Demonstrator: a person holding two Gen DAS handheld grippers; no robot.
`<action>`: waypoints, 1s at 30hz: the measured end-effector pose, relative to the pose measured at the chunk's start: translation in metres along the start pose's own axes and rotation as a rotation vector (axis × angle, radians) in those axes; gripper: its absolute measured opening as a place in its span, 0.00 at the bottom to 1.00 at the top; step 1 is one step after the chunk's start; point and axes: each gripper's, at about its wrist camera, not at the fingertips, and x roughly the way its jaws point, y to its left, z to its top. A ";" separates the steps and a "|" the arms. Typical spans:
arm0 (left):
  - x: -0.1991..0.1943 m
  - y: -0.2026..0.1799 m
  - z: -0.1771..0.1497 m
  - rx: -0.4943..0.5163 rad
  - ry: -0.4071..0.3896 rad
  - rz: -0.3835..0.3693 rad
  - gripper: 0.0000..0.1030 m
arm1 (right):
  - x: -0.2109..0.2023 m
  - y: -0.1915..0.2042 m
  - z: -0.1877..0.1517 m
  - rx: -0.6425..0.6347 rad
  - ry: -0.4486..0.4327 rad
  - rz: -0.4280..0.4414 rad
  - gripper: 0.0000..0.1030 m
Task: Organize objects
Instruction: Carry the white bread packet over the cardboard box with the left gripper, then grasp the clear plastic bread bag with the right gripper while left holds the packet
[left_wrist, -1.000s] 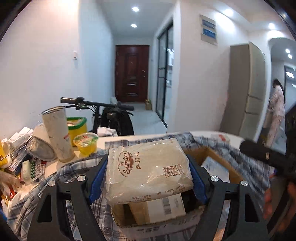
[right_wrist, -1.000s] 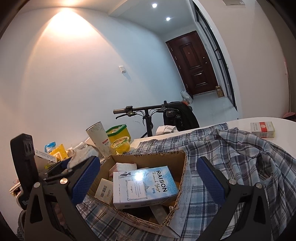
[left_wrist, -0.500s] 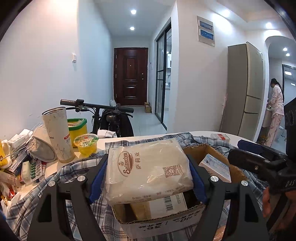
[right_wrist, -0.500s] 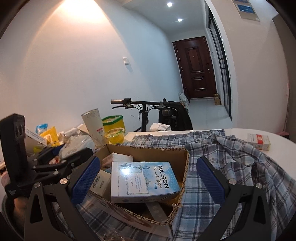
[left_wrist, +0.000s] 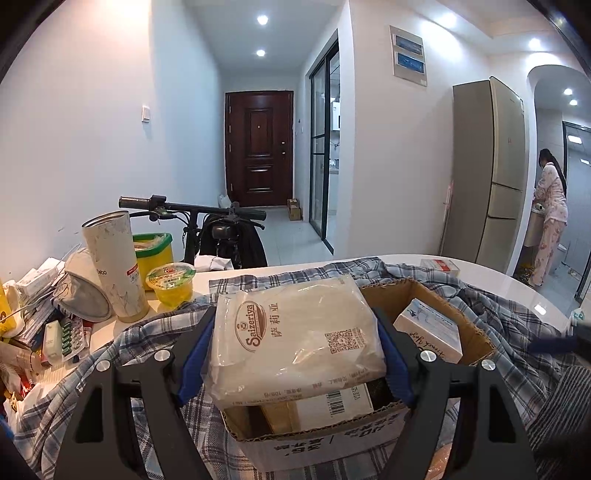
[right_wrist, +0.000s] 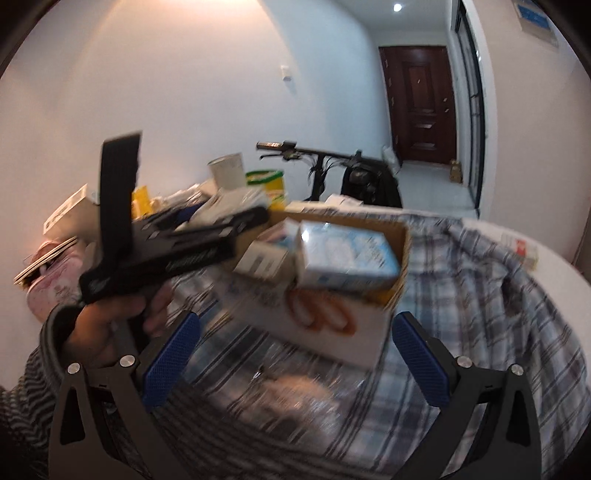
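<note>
At the centre of the left view, a soft packet (left_wrist: 295, 332) is gripped across its width between the left gripper's (left_wrist: 291, 354) blue fingers (left_wrist: 194, 350), over the open box (left_wrist: 436, 295) on the table (left_wrist: 491, 269); it looks light, squashy and slippery, best held at mid-sides; the right gripper (right_wrist: 295, 354) is seen open and empty, low in its blurred view.
</note>
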 end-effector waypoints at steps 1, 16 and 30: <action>0.000 0.000 0.000 -0.001 0.000 0.001 0.78 | 0.002 0.002 -0.006 0.008 0.019 0.009 1.00; 0.003 0.008 0.000 -0.035 0.010 0.004 0.78 | 0.078 0.007 -0.057 -0.031 0.333 -0.111 1.00; 0.004 0.009 -0.001 -0.042 0.008 0.005 0.78 | 0.056 0.006 -0.058 -0.043 0.243 -0.118 0.71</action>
